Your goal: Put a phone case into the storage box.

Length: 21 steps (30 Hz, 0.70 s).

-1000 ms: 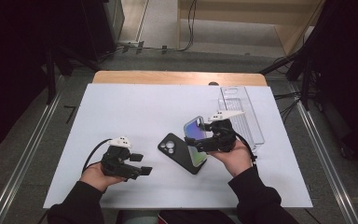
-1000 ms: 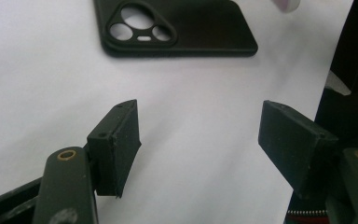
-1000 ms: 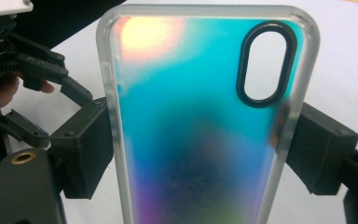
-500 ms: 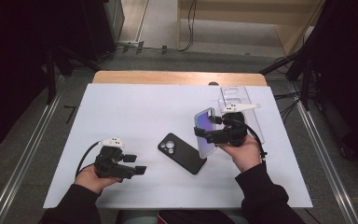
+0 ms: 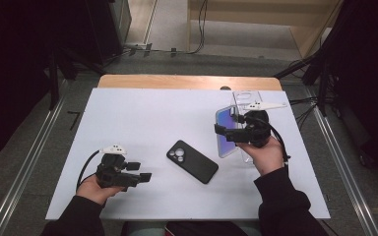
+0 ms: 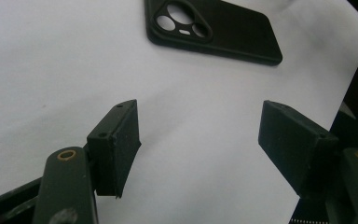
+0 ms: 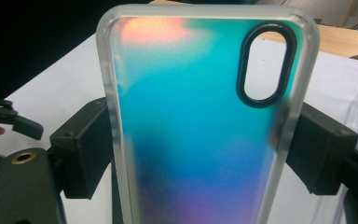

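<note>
Since 1 second ago the right gripper (image 5: 226, 132) has carried the iridescent phone case (image 5: 225, 131) up and away from the black phone case (image 5: 192, 161), toward the clear tray (image 5: 248, 98) at the desk's (image 5: 147, 118) far right. Earlier the 2 cases overlapped at one corner; now they are well apart. The left gripper (image 5: 142, 177) has barely shifted near the desk's front left.

The clear tray is partly hidden behind the right gripper; what it holds cannot be told.

The iridescent phone case is lifted off the desk, standing on edge, its long axis running roughly away from the person, camera cutout at the far end. The right gripper's fingers (image 7: 81, 149) are clamped on its 2 long sides. The black phone case lies flat mid-desk, its camera cutout toward the far left. The left gripper's fingers (image 6: 116, 144) stand wide apart with nothing between them.
</note>
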Motion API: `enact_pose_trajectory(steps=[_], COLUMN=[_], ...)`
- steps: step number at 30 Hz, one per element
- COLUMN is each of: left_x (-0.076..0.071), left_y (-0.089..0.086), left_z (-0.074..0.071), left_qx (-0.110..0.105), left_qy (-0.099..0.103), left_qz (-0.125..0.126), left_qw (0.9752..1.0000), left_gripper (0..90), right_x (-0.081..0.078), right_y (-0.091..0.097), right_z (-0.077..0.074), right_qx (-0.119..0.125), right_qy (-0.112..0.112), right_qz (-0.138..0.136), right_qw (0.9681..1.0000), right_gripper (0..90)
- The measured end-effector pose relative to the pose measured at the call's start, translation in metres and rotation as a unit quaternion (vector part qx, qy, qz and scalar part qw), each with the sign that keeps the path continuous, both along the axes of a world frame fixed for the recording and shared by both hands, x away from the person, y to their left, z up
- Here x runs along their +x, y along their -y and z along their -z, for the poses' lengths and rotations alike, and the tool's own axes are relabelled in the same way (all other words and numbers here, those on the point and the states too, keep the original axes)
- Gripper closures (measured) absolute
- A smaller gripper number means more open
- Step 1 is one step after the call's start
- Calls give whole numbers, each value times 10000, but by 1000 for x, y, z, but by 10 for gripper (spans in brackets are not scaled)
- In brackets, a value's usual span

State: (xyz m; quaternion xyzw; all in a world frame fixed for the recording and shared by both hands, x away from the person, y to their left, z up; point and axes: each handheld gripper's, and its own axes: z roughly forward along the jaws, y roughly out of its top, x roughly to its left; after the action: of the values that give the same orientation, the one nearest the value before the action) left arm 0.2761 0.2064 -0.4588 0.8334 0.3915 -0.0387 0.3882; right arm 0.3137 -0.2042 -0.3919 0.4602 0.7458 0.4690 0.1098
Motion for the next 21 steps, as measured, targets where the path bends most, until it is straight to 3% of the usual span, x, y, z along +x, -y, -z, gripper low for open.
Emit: enact_pose_trajectory(steps=[21], left_x=[-5], left_y=[-11], left_z=[3], left_qx=[1], left_qy=[-133], left_qz=[-182], left_qw=[9997], left_gripper=[295], right_x=[28], right_y=[34], right_z=[-6], right_qx=[-28], right_qy=[114], right_qz=[623], right_qw=[9980], right_gripper=[156])
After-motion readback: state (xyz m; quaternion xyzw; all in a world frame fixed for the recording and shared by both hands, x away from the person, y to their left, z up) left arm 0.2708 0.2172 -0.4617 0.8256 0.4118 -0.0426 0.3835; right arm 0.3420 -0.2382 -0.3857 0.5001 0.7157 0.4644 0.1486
